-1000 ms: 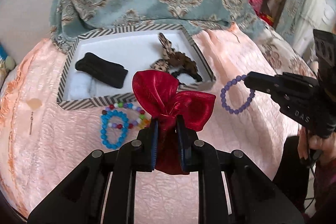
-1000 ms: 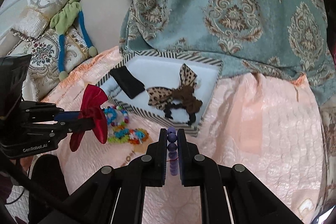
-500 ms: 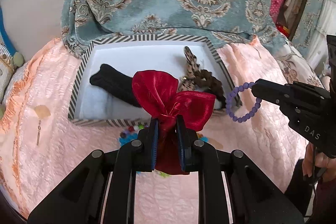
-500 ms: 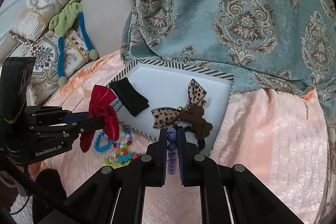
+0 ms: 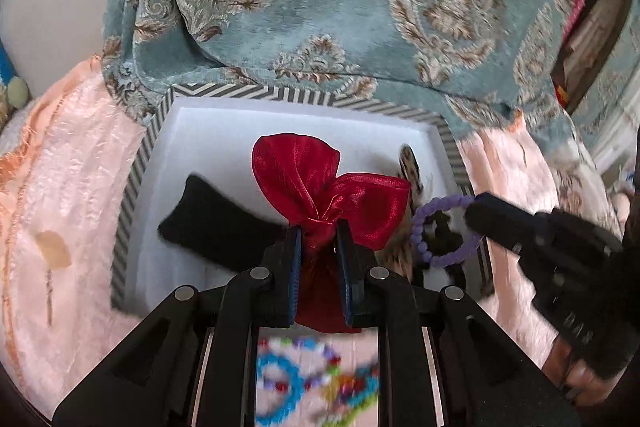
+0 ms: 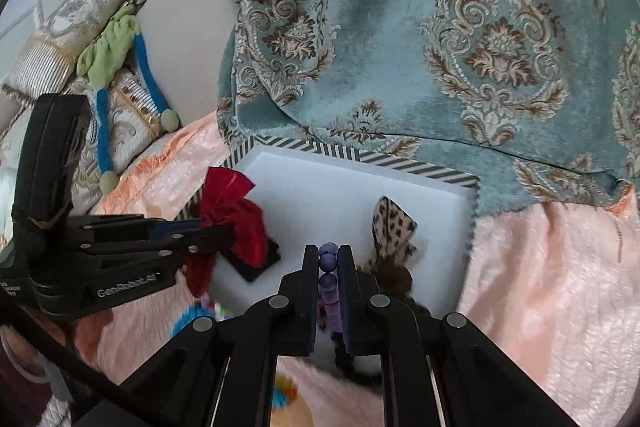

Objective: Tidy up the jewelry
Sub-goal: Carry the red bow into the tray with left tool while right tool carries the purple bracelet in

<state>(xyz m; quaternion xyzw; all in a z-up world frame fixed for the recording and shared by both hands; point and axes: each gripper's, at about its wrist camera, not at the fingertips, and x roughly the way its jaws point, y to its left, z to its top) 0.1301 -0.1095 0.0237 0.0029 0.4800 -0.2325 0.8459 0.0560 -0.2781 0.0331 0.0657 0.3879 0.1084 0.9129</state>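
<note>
Both loads have advanced from short of the striped box (image 5: pixel 136 163) to over its white interior: left gripper (image 5: pixel 318 243) pinches the red organza pouch (image 5: pixel 320 187), right gripper (image 6: pixel 329 267) pinches the purple bead bracelet (image 5: pixel 436 231), so release into the box looks imminent.

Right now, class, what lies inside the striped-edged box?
Inside the striped box, on its white floor, lie a black pouch and a leopard-print bow, with something dark brown at the bow's base. The red bow and both claws cover part of the floor.
</note>
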